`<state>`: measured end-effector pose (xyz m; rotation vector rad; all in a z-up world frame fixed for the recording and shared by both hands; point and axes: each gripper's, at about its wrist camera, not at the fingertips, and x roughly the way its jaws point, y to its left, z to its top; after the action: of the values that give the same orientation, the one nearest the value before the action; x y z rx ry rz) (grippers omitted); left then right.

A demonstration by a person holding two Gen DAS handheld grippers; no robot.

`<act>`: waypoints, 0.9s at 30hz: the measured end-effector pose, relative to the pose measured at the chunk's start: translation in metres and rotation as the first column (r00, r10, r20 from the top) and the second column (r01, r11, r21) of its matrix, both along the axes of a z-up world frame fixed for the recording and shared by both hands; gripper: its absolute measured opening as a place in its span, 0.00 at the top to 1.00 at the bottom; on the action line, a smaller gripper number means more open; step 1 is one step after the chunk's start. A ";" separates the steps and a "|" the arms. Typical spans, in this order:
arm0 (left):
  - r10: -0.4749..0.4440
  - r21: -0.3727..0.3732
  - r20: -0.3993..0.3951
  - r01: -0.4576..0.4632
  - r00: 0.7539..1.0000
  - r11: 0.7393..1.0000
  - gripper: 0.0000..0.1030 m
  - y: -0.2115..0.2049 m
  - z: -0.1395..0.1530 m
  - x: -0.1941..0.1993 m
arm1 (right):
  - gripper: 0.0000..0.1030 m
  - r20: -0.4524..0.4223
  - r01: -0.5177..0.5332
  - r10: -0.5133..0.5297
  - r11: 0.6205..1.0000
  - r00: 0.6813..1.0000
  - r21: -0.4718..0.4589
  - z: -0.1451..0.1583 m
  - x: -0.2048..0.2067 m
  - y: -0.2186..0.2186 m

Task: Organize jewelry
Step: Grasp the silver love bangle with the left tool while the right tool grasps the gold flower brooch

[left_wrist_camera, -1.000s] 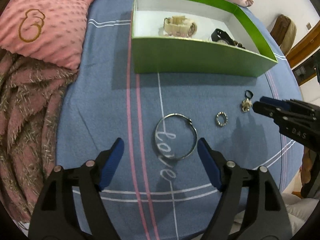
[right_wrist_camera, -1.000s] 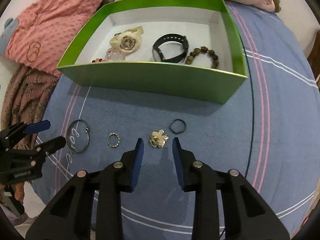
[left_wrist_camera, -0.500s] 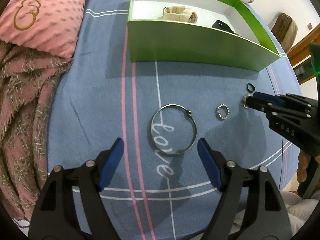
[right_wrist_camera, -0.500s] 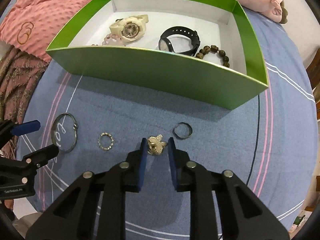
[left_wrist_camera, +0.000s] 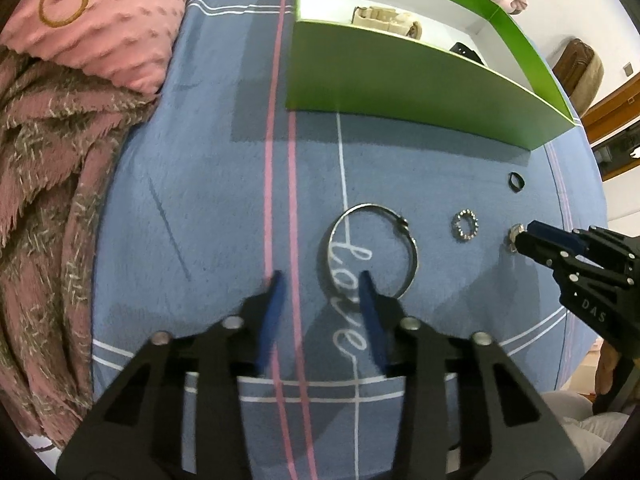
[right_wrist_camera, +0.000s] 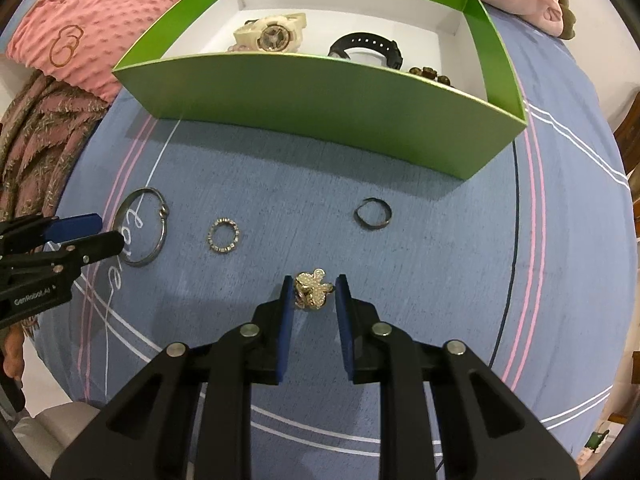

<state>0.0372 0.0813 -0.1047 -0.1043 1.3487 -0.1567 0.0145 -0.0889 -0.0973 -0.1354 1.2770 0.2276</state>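
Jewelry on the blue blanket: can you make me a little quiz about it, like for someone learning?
1. True or false: the silver bangle lies inside the green box.
2. How many loose pieces lie on the blue blanket outside the box?
3. The gold flower piece sits between the fingers of: A) the left gripper, B) the right gripper, C) neither.

Key:
1. False, it lies on the blanket.
2. Four: bangle, sparkly ring, dark ring, flower piece.
3. B; its jaws have just been closing around it.
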 end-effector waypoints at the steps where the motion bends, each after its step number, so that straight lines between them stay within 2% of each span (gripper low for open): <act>1: -0.015 -0.003 0.002 0.015 1.000 1.000 0.75 -0.003 0.000 0.001 | 0.79 -0.002 0.001 -0.001 1.000 1.000 0.005 0.000 0.000 -0.001; 2: -0.028 -0.006 0.003 0.028 1.000 1.000 0.79 -0.008 -0.001 0.003 | 0.79 -0.006 0.004 -0.004 1.000 1.000 0.014 0.000 0.000 -0.002; 9: -0.094 -0.007 0.013 0.094 0.995 0.996 0.83 -0.031 -0.003 0.007 | 0.79 -0.012 0.015 -0.014 1.000 1.000 0.016 -0.001 0.009 -0.009; 12: -0.116 -0.044 0.014 0.116 0.993 0.992 0.91 -0.038 -0.005 0.008 | 0.79 -0.013 0.015 -0.015 1.000 1.000 0.020 -0.003 0.011 -0.008; 14: -0.125 -0.033 0.026 0.126 0.992 0.991 0.96 -0.042 -0.005 0.009 | 0.79 -0.012 0.017 -0.016 1.000 1.000 0.021 -0.003 0.009 -0.007; 20: -0.100 0.007 0.038 0.100 0.994 0.995 0.96 -0.039 -0.005 0.017 | 0.79 -0.007 0.030 -0.030 0.999 1.000 0.025 -0.002 0.007 -0.008; 27: -0.125 0.031 0.030 0.124 0.992 0.992 0.96 -0.035 -0.005 0.012 | 0.79 -0.001 0.051 -0.051 0.998 0.999 0.026 -0.002 0.004 -0.009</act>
<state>0.0490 0.0458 -0.1100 0.0068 1.3251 -0.2430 0.0181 -0.0977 -0.0988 -0.0806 1.2758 0.2006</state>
